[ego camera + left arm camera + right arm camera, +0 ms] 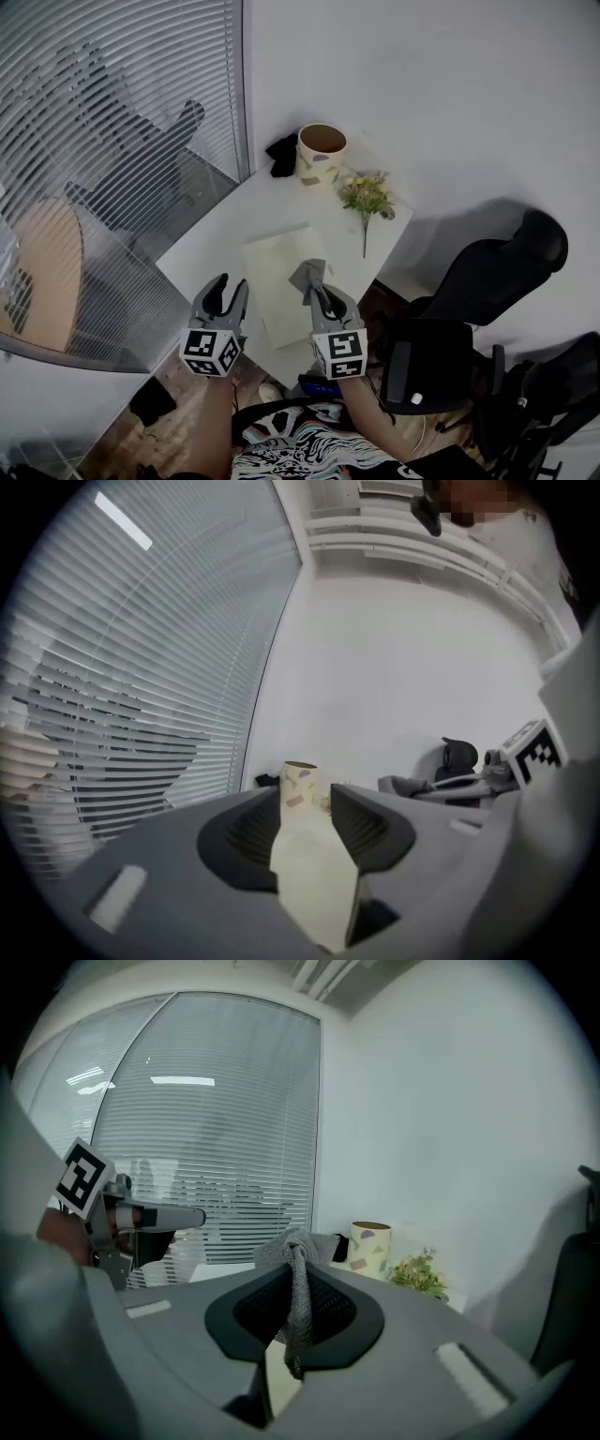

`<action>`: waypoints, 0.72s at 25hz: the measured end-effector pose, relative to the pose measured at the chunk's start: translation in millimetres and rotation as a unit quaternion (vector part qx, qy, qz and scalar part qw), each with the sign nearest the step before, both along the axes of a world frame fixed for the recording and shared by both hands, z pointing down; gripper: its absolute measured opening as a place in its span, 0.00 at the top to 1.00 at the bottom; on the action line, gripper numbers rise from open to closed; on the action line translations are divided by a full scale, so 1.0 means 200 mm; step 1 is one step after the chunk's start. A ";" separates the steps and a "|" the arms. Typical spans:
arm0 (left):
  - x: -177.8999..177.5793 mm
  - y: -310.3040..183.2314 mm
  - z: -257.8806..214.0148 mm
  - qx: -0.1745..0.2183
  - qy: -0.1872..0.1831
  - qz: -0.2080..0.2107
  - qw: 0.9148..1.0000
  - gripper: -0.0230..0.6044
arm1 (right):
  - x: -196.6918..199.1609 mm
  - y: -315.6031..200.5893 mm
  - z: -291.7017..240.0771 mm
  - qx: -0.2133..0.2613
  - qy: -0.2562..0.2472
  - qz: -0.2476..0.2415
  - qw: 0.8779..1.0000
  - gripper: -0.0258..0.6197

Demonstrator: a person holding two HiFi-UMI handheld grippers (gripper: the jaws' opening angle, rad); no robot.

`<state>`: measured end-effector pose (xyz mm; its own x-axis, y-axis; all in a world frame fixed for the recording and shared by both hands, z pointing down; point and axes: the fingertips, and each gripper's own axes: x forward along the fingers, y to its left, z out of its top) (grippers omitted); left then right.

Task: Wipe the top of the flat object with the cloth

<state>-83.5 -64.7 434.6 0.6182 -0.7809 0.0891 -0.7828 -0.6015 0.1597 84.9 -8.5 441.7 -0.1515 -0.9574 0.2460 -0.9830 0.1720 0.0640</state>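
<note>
Venetian blinds fill the left side of the scene, and the white surface stands just beside them. Your left gripper hovers at the near left edge of the pale yellow flat sheet. Its fingers stand apart with nothing held, and the gap between them shows the sheet and the patterned paper cup beyond. The sheet lies flat at the middle of the surface, with one long edge toward you.

Your right gripper is over the sheet's right half. Its fingers are closed on the grey cloth, which bunches above them and hangs down between them. Whether the cloth touches the sheet cannot be told.

At the far end of the surface, a black item lies just left of the cup. A sprig of artificial flowers lies to the cup's right. A black office chair stands off the surface at the right.
</note>
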 end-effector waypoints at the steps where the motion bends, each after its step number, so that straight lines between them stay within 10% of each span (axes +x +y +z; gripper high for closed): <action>1: 0.00 0.01 0.00 -0.001 -0.001 0.000 1.000 0.62 | 0.00 0.01 0.00 0.001 -0.001 -0.001 1.000 0.93; 18: 0.03 0.04 0.02 -0.010 0.006 0.015 1.000 0.62 | 0.01 0.04 -0.01 -0.003 -0.003 0.007 1.000 0.93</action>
<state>-78.2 -56.8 439.0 0.6425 -0.7601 0.0971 -0.7624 -0.6212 0.1813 86.7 -1.1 439.6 -0.1393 -0.9581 0.2502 -0.9858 0.1580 0.0562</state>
